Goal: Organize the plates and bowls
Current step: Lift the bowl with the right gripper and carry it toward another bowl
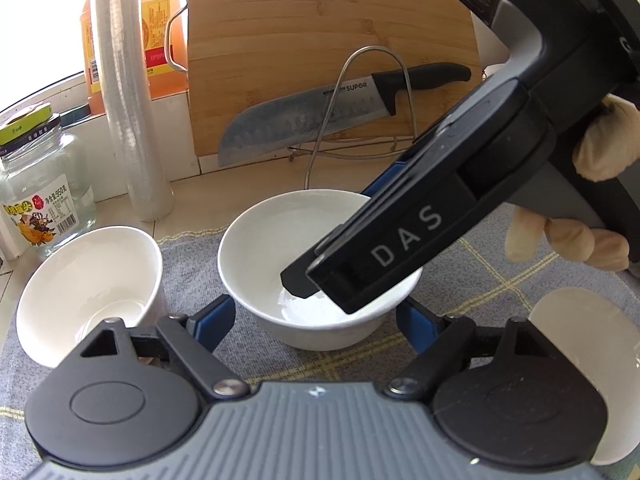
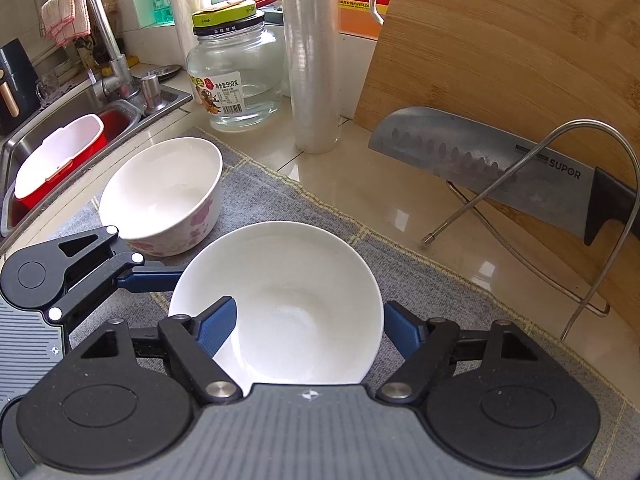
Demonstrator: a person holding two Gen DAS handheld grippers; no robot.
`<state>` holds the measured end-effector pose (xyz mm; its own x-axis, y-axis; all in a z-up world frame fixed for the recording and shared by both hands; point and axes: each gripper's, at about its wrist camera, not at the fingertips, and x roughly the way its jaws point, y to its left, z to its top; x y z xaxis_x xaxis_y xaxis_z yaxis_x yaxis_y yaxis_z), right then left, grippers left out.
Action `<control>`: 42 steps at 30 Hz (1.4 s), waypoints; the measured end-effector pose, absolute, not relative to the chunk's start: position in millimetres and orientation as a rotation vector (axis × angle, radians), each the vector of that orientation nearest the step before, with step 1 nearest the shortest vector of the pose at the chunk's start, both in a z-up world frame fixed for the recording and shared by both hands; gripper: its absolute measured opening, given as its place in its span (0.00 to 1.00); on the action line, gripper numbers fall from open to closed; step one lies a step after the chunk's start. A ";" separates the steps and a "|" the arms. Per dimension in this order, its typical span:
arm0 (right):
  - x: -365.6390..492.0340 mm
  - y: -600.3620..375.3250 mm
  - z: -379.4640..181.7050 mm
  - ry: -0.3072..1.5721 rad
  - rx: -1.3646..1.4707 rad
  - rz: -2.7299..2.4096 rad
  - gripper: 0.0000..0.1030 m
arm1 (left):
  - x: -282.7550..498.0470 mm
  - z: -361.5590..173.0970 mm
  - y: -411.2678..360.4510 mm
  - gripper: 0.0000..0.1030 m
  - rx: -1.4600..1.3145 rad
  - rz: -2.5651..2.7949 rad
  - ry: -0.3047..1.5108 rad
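Right gripper [image 2: 310, 326]: jaws apart, straddling the rim of the plain white bowl [image 2: 280, 304]. One blue finger sits inside the bowl, the other outside its wall. Not clamped yet afaict. In the left wrist view that same gripper [image 1: 320, 284] reaches down into the bowl [image 1: 316, 264] from the right.

Left gripper [image 1: 316, 324]: jaws wide apart, holding nothing, just on the near side of the bowl. Right wrist view shows it [image 2: 160, 276] beside the bowl's left edge, possibly touching; can't confirm.

Landmark = plain bowl, which sits on the grey checked mat [image 2: 460, 304]. Flower-print bowl [image 2: 164, 196] lies just left of it on the mat. A white plate [image 1: 592, 360] lies to its right; only part is visible. Santoku knife [image 2: 500, 168] and wire stand [image 2: 540, 216] are behind it against the bamboo board [image 2: 520, 60]. Glass jar [image 2: 236, 76] and cling film roll [image 2: 312, 60] sit behind-left.

Risks:
- One-wall pinch on glazed ceramic, so the bowl could slip or swing on lift if the grip is shallow.
- The lift path toward the flower bowl is tight, and the left gripper is in the way, so rim clash.
- Swinging back would hit the wire stand and knock the knife loose.
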<state>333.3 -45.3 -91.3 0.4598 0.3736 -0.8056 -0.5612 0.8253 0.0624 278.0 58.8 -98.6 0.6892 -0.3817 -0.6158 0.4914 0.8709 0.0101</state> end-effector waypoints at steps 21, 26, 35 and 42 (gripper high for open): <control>331.0 -44.6 -90.6 0.935 -0.201 0.597 0.79 | 274.1 -90.6 59.5 0.84 0.196 -0.508 0.651; 324.8 -44.8 -84.7 0.924 -0.209 0.600 0.79 | 269.6 -82.9 59.6 0.84 0.208 -0.510 0.645; 308.6 -50.5 -66.8 0.896 -0.190 0.607 0.79 | 258.3 -63.5 59.9 0.84 0.221 -0.520 0.633; 288.7 -55.3 -51.9 0.860 -0.201 0.600 0.79 | 242.8 -49.2 57.1 0.84 0.231 -0.530 0.618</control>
